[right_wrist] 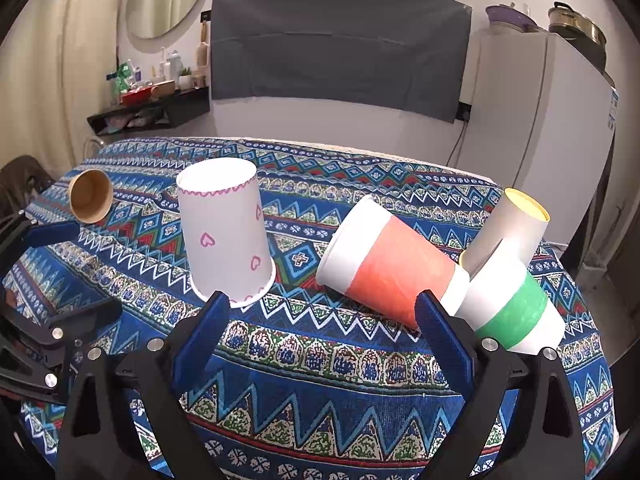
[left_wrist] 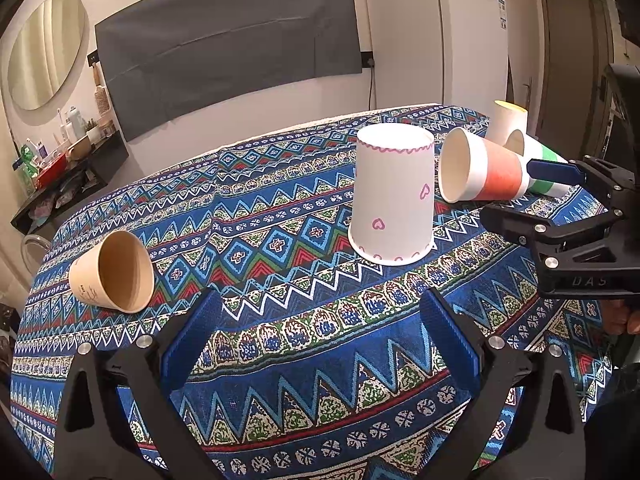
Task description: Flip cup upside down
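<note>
White paper with pink hand-drawn hearts and a scalloped pink line makes up the heart-patterned cup (left_wrist: 392,200), which stands upside down, rim on the blue patterned tablecloth (left_wrist: 304,352), at about one o'clock from the left gripper (left_wrist: 320,312). That gripper hangs over the cloth with its blue-padded jaws spread wide and nothing between them. The right gripper (right_wrist: 322,316) is likewise released and empty; the cup sits at about eleven o'clock from it, just beyond its left finger. A red-banded white paper cup (right_wrist: 392,268) lies on its side at one o'clock, touching a green-banded white paper cup (right_wrist: 516,308), with a plain white, yellow-lined cup (right_wrist: 508,228) behind. A brown kraft paper cup (left_wrist: 114,272) lies tipped at ten o'clock in the left view.
</note>
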`<state>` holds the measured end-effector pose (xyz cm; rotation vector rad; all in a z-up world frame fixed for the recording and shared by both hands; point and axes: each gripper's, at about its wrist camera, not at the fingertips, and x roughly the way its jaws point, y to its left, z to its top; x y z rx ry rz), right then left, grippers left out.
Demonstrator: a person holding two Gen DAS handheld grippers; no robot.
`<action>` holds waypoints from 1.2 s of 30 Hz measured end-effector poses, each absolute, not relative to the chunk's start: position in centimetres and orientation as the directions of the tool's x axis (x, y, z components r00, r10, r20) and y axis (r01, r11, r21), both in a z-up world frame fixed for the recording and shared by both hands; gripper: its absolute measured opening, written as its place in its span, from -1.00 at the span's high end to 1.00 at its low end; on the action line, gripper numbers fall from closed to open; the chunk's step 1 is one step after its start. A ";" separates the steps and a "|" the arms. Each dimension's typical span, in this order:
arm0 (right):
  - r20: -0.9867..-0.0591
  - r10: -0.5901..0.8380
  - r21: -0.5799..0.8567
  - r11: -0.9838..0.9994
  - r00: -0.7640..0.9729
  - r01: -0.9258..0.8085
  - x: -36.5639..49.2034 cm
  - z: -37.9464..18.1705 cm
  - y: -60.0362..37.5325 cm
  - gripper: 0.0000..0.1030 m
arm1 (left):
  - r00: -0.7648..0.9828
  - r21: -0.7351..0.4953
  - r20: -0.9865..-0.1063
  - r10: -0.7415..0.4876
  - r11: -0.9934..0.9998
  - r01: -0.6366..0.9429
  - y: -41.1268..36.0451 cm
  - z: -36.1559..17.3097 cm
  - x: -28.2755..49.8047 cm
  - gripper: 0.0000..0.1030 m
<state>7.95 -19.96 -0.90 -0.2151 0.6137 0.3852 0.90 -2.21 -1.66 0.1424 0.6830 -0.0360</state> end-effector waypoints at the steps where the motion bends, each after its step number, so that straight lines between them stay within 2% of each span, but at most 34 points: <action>1: -0.596 0.288 -0.083 0.907 0.750 -0.414 8.0 -0.9 -20.0 -0.74 | 0.775 0.119 -0.632 0.015 0.990 0.077 -2.2 -1.6 1.0 -0.89; 36: -0.606 0.289 -0.085 0.903 0.741 -0.422 8.3 -1.1 -20.0 -0.74 | 0.773 0.111 -0.635 0.008 0.991 0.081 -2.2 -1.6 1.2 -0.89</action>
